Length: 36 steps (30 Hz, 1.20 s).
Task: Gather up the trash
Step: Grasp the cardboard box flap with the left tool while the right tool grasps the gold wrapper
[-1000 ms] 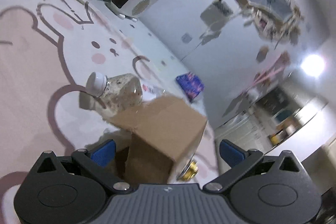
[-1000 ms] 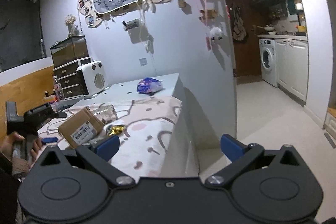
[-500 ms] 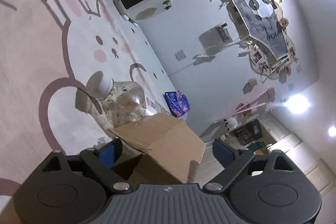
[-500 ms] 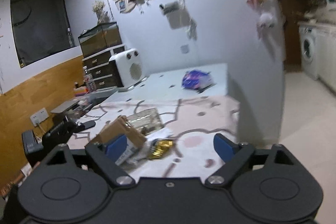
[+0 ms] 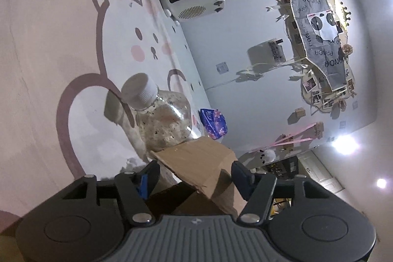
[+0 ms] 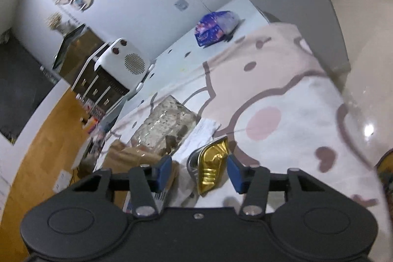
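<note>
Left gripper (image 5: 194, 176): jaws apart, just been closing, straddling the open cardboard box (image 5: 196, 163) so its flap lies between them, apparently to steady or lift it as the trash container; no pad visibly presses it. A capped plastic bottle (image 5: 159, 119) lies just beyond on the surface (image 5: 49, 65). Right gripper (image 6: 197, 172): jaws apart, likewise closing, with the crushed gold can (image 6: 212, 163) between them, untouched, beside crumpled white paper (image 6: 199, 139).
</note>
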Each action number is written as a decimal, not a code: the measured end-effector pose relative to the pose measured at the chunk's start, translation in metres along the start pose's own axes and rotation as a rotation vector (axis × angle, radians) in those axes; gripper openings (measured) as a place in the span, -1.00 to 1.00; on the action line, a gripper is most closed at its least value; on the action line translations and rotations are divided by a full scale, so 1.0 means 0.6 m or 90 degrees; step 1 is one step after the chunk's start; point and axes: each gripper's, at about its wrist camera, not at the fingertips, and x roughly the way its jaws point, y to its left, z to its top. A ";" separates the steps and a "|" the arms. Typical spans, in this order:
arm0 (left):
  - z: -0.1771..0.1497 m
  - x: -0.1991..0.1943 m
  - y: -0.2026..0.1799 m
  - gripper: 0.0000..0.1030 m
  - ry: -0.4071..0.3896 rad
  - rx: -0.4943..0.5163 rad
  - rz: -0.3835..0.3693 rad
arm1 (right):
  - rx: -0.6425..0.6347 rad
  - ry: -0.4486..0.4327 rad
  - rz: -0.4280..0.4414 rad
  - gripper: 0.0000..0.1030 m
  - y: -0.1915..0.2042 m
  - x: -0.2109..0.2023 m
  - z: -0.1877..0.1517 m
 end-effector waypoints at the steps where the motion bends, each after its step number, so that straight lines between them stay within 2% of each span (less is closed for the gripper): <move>1: 0.000 0.001 0.000 0.17 0.001 -0.004 -0.003 | 0.003 -0.001 -0.008 -0.01 0.001 0.010 -0.001; 3: 0.001 0.001 0.002 0.11 0.004 -0.014 -0.009 | 0.010 0.001 -0.021 -0.02 -0.001 0.026 -0.001; 7: 0.001 -0.004 -0.005 -0.32 0.001 -0.013 -0.031 | 0.016 -0.004 -0.033 -0.02 0.000 0.044 -0.007; 10: -0.001 -0.009 -0.015 -0.43 -0.002 0.005 -0.036 | 0.018 -0.011 -0.023 -0.03 0.004 0.051 -0.009; 13: -0.001 -0.015 -0.022 -0.58 -0.006 0.008 -0.054 | 0.020 -0.002 -0.007 -0.35 0.006 0.058 -0.011; 14: -0.001 -0.017 -0.025 -0.62 -0.008 0.012 -0.060 | 0.019 0.005 -0.008 -0.60 0.006 0.058 -0.013; 16: -0.004 -0.023 -0.035 -0.65 -0.015 0.032 -0.062 | 0.018 0.008 0.001 -0.84 0.007 0.051 -0.015; 23: -0.015 -0.040 -0.061 -0.75 -0.027 0.098 -0.064 | -0.066 0.020 -0.008 -0.87 0.012 -0.026 -0.027; 26: -0.026 -0.046 -0.078 -0.76 -0.022 0.159 -0.040 | -0.106 0.038 -0.005 -0.87 0.009 -0.075 -0.044; 32: -0.056 -0.056 -0.107 -0.78 -0.024 0.263 -0.031 | -0.229 0.096 -0.027 -0.87 0.007 -0.181 -0.091; 36: -0.079 -0.054 -0.118 -0.77 0.005 0.306 -0.011 | -0.306 0.153 -0.057 -0.87 0.006 -0.239 -0.121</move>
